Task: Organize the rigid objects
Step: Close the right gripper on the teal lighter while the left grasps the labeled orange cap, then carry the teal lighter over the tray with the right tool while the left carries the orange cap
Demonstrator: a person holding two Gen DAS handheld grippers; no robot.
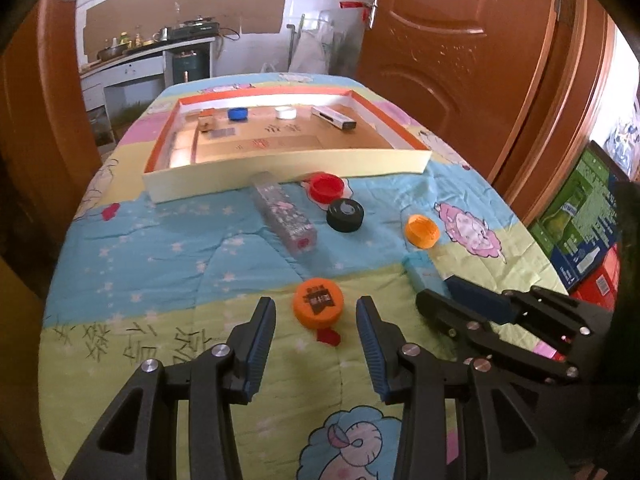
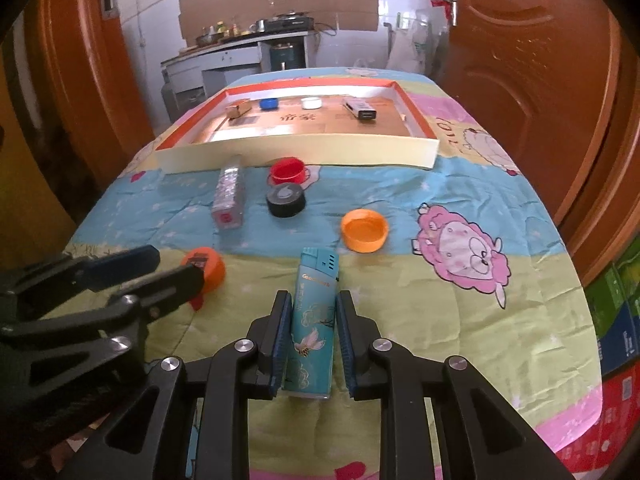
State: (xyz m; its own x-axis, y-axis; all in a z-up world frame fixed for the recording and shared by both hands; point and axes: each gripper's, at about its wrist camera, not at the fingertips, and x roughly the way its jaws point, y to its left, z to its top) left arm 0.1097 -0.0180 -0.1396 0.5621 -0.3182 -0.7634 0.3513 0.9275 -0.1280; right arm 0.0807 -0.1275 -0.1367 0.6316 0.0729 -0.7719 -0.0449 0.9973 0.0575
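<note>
Between right claw point(image 2: 311, 312) pads: lighter point(image 2: 314, 320), clamped.

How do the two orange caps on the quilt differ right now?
The near orange cap lies closed side up, with a dark printed label; the far orange cap lies open side up, showing its hollow inside. The near one sits just ahead of the open left gripper; the far one lies apart from both grippers. Both are round, orange and outside the tray.

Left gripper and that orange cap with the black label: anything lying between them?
Nothing but bare quilt: in the left wrist view the orange cap lies just ahead of the left gripper, whose jaws stand open.
</note>
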